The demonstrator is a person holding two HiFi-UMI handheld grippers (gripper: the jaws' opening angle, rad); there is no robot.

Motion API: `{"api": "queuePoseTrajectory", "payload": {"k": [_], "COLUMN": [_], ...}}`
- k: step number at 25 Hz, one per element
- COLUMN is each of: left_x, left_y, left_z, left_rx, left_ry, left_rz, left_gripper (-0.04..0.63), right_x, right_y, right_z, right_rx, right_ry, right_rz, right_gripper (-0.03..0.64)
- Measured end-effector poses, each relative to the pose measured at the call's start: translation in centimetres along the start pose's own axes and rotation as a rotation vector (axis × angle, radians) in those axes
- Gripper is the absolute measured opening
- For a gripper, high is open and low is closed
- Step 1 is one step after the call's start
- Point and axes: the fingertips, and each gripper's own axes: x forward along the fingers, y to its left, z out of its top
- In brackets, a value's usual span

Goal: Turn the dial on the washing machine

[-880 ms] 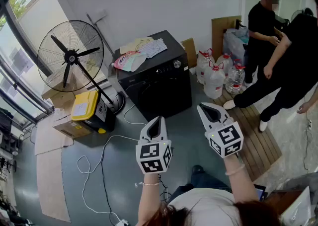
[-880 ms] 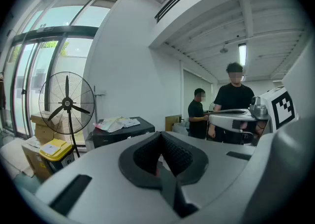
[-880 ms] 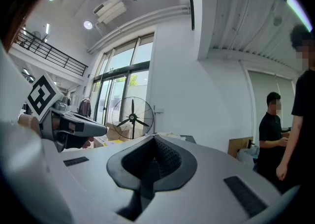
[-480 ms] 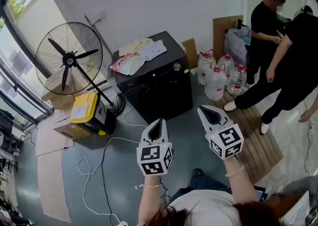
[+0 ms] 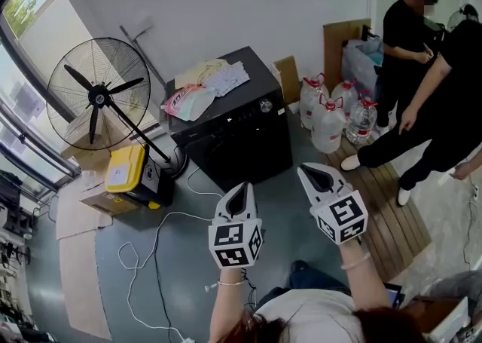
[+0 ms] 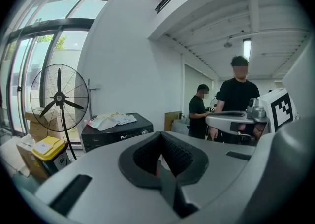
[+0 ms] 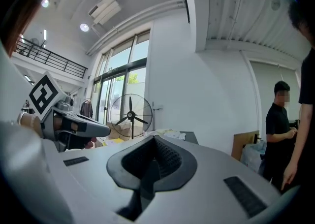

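Dial (image 5: 265, 105) on washing machine (image 5: 248, 145) too small to read; left tongs (image 5: 242, 187) and right tongs (image 5: 303, 169) closed, empty.

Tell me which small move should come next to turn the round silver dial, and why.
Probably carry the right gripper forward toward the round silver dial on the black box-shaped washing machine: it hangs shut, well short of it.
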Motion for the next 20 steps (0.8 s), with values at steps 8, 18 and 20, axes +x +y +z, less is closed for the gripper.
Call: {"api": "queuePoseTrajectory", "payload": {"k": [8,18,20], "left_x": [3.9,6.7,7.1], "left_y": [0.2,1.8,2.3], "left_z": [0.5,0.2,-0.1], "left_rx": [-0.014,-0.030,-0.034], "left_ry": [0.006,0.025,0.029], "left_rz": [0.014,0.035,0.035], "left_gripper": [0.014,0.014,0.014], "right_x": [3.0,6.6,7.2], "right_y": [-3.0,-4.9,-4.9], "right_z": [-0.6,-1.1,-1.2], "right_rx": [0.020,0.036,0.031], "right_ry": [0.011,-0.003,-0.007], "right_rz": [0.007,0.004,0.003], "right_gripper": [0.026,0.026,0.026]}}
